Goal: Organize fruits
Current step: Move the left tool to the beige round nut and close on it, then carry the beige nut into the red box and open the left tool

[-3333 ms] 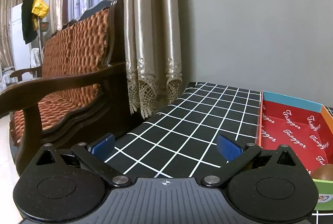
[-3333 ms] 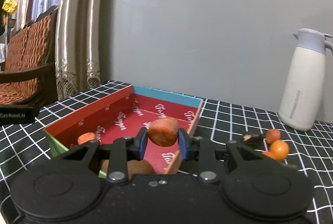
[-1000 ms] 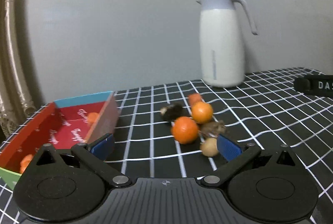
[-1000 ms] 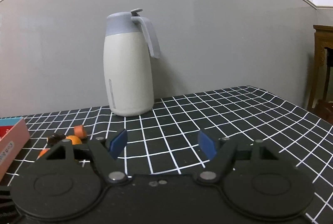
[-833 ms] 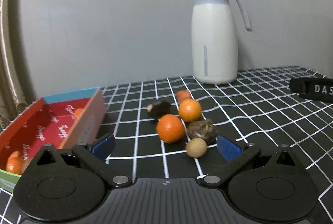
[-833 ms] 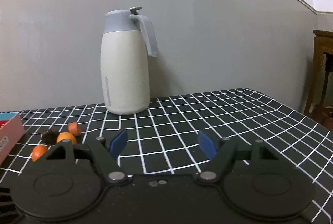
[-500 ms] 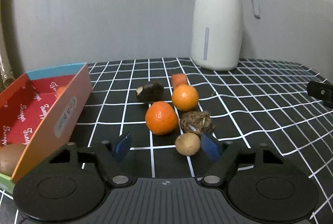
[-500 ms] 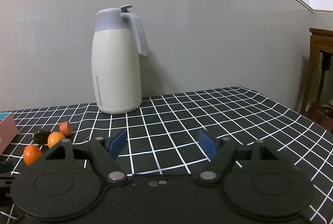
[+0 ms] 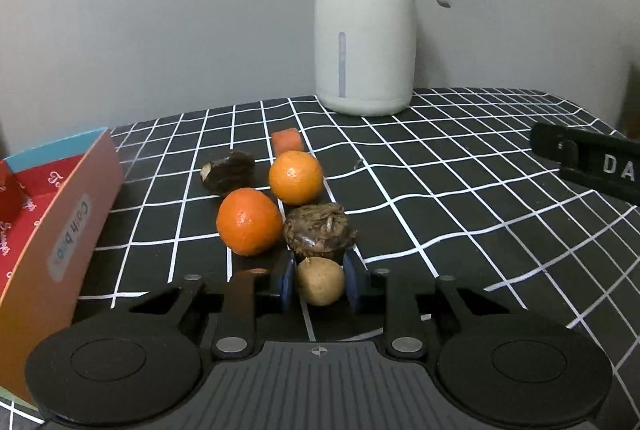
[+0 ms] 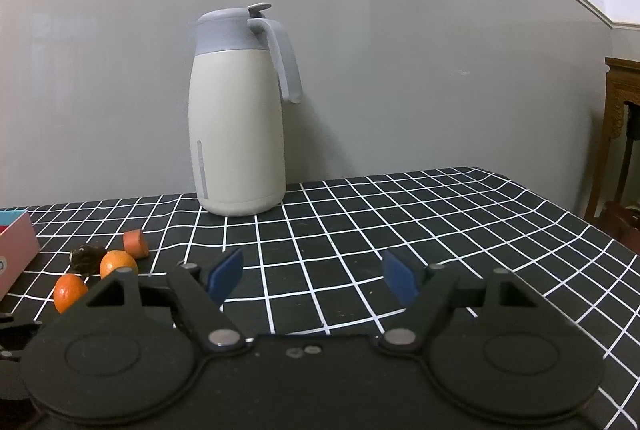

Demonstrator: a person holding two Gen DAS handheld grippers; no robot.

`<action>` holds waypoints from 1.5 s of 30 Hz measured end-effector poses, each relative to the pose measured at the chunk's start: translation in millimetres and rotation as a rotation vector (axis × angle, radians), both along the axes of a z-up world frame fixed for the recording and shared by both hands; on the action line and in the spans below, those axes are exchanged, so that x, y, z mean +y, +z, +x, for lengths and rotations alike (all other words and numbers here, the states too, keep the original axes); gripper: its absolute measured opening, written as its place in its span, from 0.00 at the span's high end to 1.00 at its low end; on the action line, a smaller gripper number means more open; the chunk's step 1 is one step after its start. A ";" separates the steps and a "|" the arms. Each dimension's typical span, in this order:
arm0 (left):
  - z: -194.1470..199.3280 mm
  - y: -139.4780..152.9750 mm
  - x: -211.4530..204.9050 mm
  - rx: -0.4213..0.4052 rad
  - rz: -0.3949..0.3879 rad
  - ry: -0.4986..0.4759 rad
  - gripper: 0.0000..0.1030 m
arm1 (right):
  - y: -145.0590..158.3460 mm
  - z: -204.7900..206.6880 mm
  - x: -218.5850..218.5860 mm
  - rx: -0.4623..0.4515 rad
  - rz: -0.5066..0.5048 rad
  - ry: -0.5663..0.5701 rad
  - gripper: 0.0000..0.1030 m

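My left gripper (image 9: pixel 320 280) is shut on a small tan round fruit (image 9: pixel 320 281) low over the checked cloth. Just beyond it lie a brown wrinkled fruit (image 9: pixel 319 229), two oranges (image 9: pixel 249 221) (image 9: pixel 295 177), a dark fruit (image 9: pixel 228 170) and an orange-red piece (image 9: pixel 285 140). The red box (image 9: pixel 60 226) stands at the left. My right gripper (image 10: pixel 314 276) is open and empty, with the oranges (image 10: pixel 118 264) at its far left.
A cream jug with a grey lid (image 9: pixel 366 18) stands at the back by the wall; it also shows in the right wrist view (image 10: pixel 240 118). The other gripper's black body (image 9: pixel 588 162) juts in at the right. The table's right edge (image 10: pixel 580 214) meets wooden furniture.
My left gripper swung from the sofa side to the fruit pile, moved in low and shut on the tan fruit. My right gripper let go of its orange-red piece and moved right, open.
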State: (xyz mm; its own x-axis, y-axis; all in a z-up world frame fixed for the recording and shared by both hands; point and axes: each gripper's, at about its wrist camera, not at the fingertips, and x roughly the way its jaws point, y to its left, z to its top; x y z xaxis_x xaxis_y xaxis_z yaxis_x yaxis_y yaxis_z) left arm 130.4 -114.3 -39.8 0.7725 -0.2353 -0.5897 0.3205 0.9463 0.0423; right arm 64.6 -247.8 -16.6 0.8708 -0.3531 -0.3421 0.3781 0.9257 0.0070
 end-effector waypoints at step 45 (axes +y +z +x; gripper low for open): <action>-14.9 44.3 199.5 -0.163 -0.013 0.367 0.74 | -0.4 34.6 114.8 0.011 -0.030 0.247 0.25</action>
State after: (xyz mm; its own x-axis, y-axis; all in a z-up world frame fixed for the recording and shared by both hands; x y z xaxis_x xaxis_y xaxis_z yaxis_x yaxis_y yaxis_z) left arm 115.5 85.2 4.5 0.8899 0.0670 -0.4512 -0.0486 0.9974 0.0524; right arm 99.3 -133.0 -17.0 0.9283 -0.1400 -0.3445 0.1401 0.9898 -0.0246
